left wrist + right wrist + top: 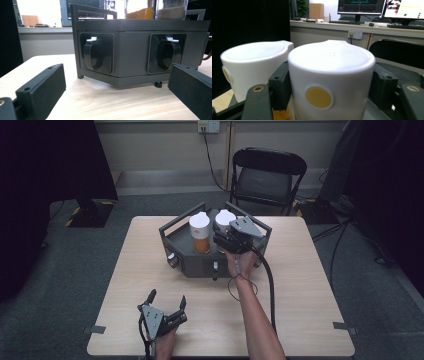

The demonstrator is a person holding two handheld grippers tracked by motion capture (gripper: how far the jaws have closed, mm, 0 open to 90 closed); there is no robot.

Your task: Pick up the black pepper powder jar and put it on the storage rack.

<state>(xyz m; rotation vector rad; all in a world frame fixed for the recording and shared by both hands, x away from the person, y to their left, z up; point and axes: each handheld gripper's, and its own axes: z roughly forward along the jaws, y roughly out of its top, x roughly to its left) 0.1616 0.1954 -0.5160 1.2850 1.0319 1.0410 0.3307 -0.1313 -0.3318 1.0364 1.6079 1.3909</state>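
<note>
On the light wooden worktop (pixel 300 285) a dark grey angular dispenser stand (pixel 200 262) sits toward the far middle, carrying two white-lidded canisters side by side. The left canister (pixel 200 234) holds orange contents; the right canister (pixel 223 220) is partly covered by the right gripper (pixel 227 241), which reaches in from the person's right forearm (pixel 255 315).

The right gripper view gives what the high view cannot: the two black jaws stand on either side of the right canister's white lid (pixel 331 75), their pads against or just beside its walls, so the jaws appear clenched on it. A round yellow dot (pixel 318 97) marks the front of that lid, and the other lid (pixel 254 65) stands just beside it, with one jaw in the narrow gap between them.

The left gripper (pixel 167 307) rests low near the worktop's near edge, well apart from the stand, its jaws spread wide and released. Its own view looks at the stand's front faces, showing two recessed black spouts with white levers (pixel 96 53) (pixel 167 52) and a small foot (pixel 157 84) under the base, details too small in the high view.

Bare worktop lies to both sides of the stand and between it and the left gripper. Beyond the far edge stands a black folding chair (pixel 267 177) on grey carpet.
</note>
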